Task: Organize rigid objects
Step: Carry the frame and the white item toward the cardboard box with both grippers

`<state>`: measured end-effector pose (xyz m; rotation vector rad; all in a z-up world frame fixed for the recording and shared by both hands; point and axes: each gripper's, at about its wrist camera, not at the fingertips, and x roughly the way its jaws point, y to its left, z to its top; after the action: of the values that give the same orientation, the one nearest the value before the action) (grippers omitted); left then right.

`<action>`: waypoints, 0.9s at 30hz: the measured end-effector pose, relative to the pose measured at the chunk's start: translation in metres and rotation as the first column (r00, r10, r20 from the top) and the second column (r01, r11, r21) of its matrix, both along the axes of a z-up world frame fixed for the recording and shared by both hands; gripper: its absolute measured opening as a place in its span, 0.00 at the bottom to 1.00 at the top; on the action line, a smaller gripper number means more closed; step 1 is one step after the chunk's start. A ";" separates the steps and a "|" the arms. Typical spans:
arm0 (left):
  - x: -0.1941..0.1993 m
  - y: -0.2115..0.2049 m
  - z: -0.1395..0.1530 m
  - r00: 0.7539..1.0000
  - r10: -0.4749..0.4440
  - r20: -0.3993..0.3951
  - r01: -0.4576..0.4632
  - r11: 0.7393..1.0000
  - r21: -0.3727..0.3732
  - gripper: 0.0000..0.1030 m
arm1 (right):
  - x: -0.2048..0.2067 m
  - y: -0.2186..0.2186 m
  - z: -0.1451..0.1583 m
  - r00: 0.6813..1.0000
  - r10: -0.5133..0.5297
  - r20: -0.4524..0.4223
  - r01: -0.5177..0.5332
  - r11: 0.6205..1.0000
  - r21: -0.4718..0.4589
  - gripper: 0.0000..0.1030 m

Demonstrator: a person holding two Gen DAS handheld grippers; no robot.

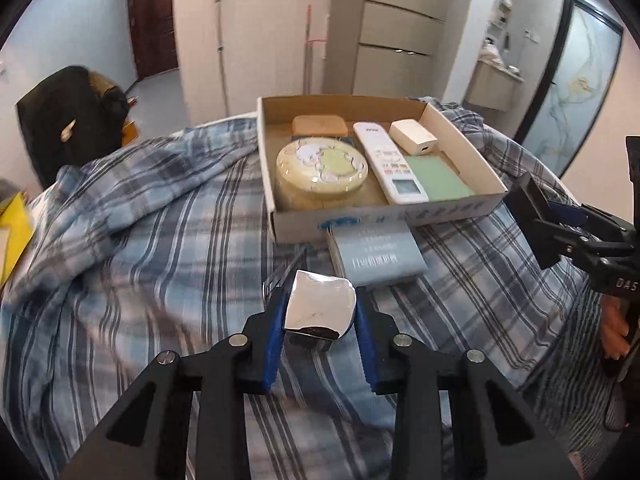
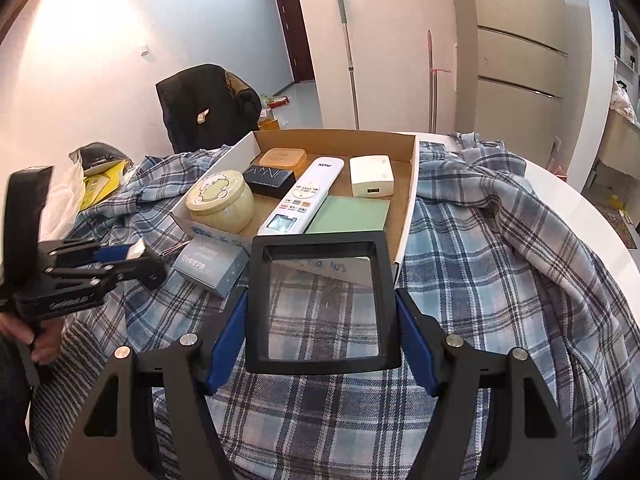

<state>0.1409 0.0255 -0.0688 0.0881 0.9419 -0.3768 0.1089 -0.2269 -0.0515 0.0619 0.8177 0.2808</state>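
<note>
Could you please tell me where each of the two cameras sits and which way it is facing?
Left wrist view: sits on the left hand-held gripper, looking forward and down past a shiny metal object between its fingers toward the cardboard box; the right hand-held gripper and a hand show at right.
Right wrist view: sits on the right hand-held gripper, which grips a black square frame, facing the same box; the left gripper shows at left.
Shared: box, white remote, round tin, plaid cloth.

Black claw (image 1: 320,320) linkage, blue finger pads (image 1: 274,344), silver rivets.
</note>
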 end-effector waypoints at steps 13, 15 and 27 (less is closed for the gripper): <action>-0.034 -0.015 -0.015 0.994 0.087 -0.066 -0.090 0.994 -0.054 0.34 | -0.003 0.004 0.000 1.000 0.016 0.004 -0.016 1.000 -0.014 0.67; -0.033 -0.017 -0.018 0.994 0.088 -0.063 -0.091 0.995 -0.039 0.34 | -0.003 0.004 0.001 1.000 0.016 0.004 -0.016 1.000 -0.014 0.67; -0.035 -0.010 -0.003 0.993 0.116 -0.017 -0.117 0.991 -0.068 0.31 | -0.002 0.001 0.006 1.000 -0.004 0.010 0.004 1.000 -0.016 0.67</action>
<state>0.1061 0.0160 -0.0722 -0.0324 0.9409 -0.3017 0.1067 -0.2261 -0.0454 0.0469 0.8097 0.2703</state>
